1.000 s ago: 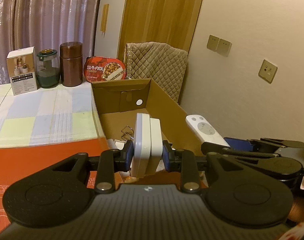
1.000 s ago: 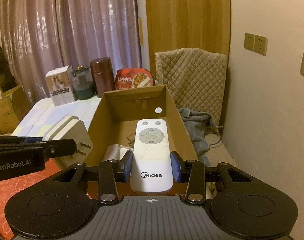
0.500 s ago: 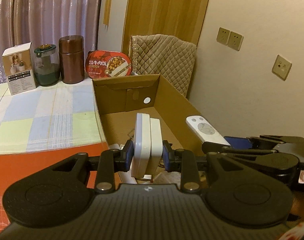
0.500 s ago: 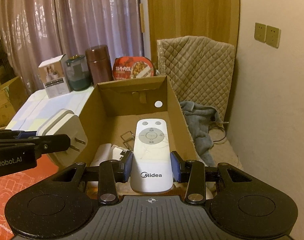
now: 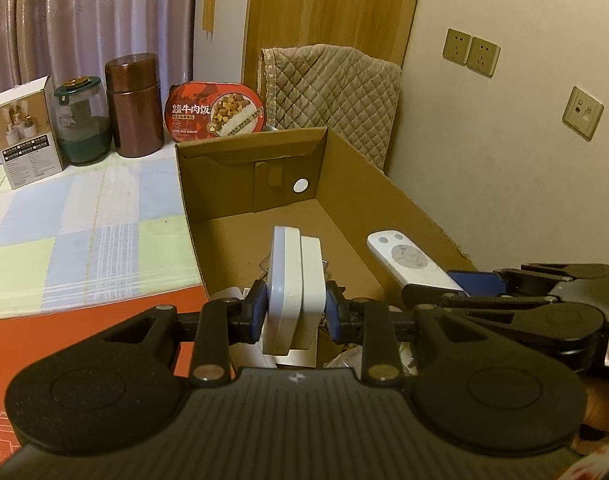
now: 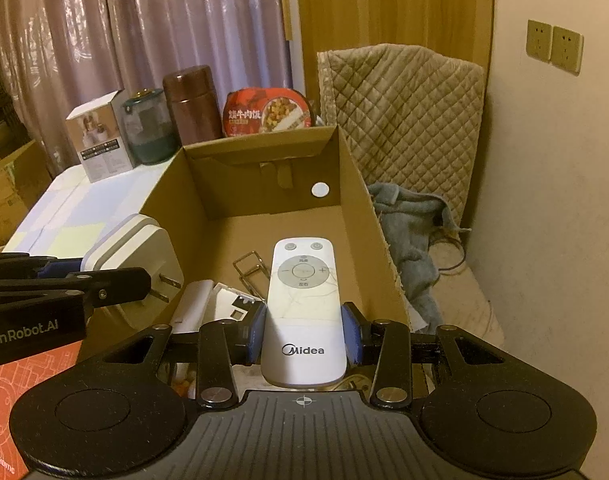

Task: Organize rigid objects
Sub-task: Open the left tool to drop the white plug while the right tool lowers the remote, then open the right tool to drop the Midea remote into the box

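An open brown cardboard box (image 6: 356, 184) is sitting on the worktop. Above it, the right tool (image 6: 304, 330) is clamping a white Midea remote control (image 6: 304, 304); the left tool (image 5: 294, 312) is gripping a white plug adapter (image 5: 296, 280).

We see our left gripper (image 5: 296, 314) clamped on a white plug adapter (image 5: 294, 284) above the open cardboard box (image 5: 356, 184), while our right gripper (image 5: 456, 288) beside it carries a white remote (image 5: 408, 260).
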`<state>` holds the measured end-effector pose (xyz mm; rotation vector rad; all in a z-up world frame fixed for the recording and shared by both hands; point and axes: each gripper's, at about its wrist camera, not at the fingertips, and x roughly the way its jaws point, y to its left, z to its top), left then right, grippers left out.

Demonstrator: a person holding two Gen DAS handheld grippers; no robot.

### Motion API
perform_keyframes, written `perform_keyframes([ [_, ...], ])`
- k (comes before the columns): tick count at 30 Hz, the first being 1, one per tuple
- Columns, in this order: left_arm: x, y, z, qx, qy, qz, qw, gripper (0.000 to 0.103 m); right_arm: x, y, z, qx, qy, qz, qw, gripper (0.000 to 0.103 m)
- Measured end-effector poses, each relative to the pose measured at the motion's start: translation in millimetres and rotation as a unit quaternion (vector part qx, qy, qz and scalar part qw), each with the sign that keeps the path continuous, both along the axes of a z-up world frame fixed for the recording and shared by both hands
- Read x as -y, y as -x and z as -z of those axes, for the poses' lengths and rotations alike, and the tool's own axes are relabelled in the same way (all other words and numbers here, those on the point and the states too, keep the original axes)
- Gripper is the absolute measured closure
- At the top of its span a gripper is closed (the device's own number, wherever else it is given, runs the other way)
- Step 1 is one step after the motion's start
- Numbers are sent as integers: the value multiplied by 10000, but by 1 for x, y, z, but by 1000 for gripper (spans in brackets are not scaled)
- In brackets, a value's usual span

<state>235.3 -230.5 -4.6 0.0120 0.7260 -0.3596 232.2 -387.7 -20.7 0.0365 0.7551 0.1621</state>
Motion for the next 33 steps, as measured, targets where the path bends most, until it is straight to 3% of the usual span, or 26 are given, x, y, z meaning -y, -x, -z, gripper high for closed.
perform_keyframes([
  [18, 2, -8, 5, -55, -2, 22, 10000, 77, 0, -3, 1, -33, -11, -14, 10000, 66],
  [22, -3, -8, 0, 27, 72, -121, 9999, 70, -1, -2, 0, -30, -15, -14, 10000, 66],
  [33, -30, 1, -13, 89, 263, -404, 9988, 70, -4, 2, -2, -33, -79, -9, 10000, 66],
])
